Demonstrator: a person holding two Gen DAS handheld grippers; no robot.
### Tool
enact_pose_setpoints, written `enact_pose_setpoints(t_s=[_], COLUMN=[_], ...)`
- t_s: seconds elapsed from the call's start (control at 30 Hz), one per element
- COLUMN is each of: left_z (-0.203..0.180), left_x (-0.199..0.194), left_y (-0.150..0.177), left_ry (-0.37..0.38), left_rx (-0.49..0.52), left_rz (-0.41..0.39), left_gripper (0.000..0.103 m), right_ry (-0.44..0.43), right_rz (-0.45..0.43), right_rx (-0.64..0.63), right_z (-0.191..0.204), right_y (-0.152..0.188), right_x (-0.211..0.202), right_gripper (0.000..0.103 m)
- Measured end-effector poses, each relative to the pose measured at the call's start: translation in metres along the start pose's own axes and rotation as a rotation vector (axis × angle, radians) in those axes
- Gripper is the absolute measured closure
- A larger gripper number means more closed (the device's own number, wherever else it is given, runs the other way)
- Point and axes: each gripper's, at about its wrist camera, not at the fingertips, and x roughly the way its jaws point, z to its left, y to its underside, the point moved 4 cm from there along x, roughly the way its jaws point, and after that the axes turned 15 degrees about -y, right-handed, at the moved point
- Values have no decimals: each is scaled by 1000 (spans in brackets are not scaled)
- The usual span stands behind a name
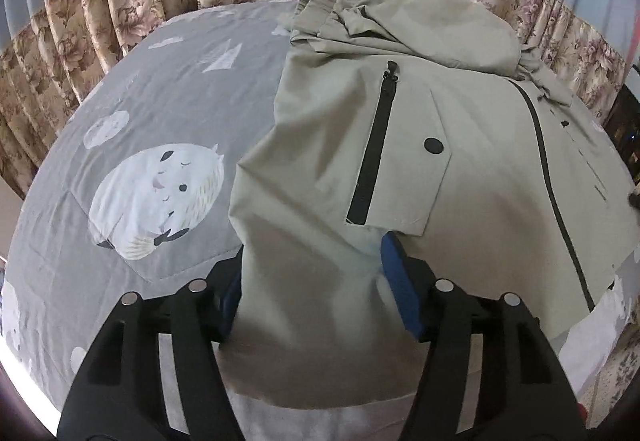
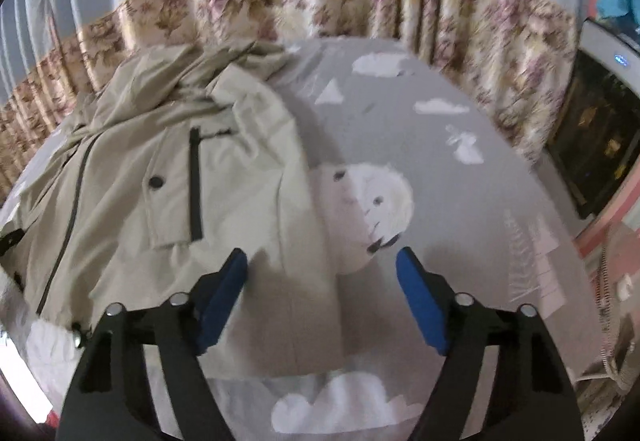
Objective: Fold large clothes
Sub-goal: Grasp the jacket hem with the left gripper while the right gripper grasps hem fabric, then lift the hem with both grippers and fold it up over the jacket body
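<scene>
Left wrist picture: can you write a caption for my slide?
Left gripper straddling the beige jacket's hem on a grey cartoon bedsheet.

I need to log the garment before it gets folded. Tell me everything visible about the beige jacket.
The beige jacket lies front up on the grey printed bedsheet. Thin, woven-looking cloth with a black centre zipper, black zipped chest pockets and snap-button flaps. The hood is bunched at the far end, one sleeve folded in. Its near hem lies between the left gripper's blue pads; the right gripper straddles its side edge.
</scene>
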Motion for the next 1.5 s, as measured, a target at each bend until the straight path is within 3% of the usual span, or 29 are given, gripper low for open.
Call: enact_pose_setpoints(t_s=[0.13,0.23,0.27,0.3,0.33,0.4,0.57,0.73,0.8,0.9,1.03,1.2,1.37,1.5], left_z=[8,8,6,4,1,-1,17,33,38,50,59,41,22,-4], left_x=[-1,-3,-3,-2,-2,-7,-55,-127,-139,-130,-110,-73,2,81], left_y=[1,3,2,0,-3,-11,-22,-28,-31,-44,-81,-160,-228,-248], left_ry=[32,46,50,52,68,102,159,199,202,228,245,117,11,-76], left_rx=[-23,9,15,23,36,22,-63,-127,-137,-189,-228,-181,-133,-58], left_rz=[18,22,23,20,19,19,-93,-236,-261,-230,-195,-204,-138,-17], left_gripper=[41,52,58,65,91,98,100,100,100,99,96,92,91,91], right_ry=[-90,-104,-109,-116,-119,-119,-175,-183,-179,-174,-179,-66,33,100], right_rz=[70,89,91,88,85,62,-110,-264,-300,-319,-349,-335,-190,-33], right_rx=[1,3,0,-10,-23,-56,-124,-201,-180,-121,-105,-161,-169,-181], right_z=[8,13,14,17,21,30,60,86,81,62,52,51,43,35], right_y=[11,14,13,11,9,0,-24,-42,-50,-64,-99,-175,-243,-252], right_x=[9,13,15,17,20,21,-36,-103,-113,-108,-90,-34,65,142], right_gripper=[43,59,75,84,88,94,96,96,96,96,96,96,95,91])
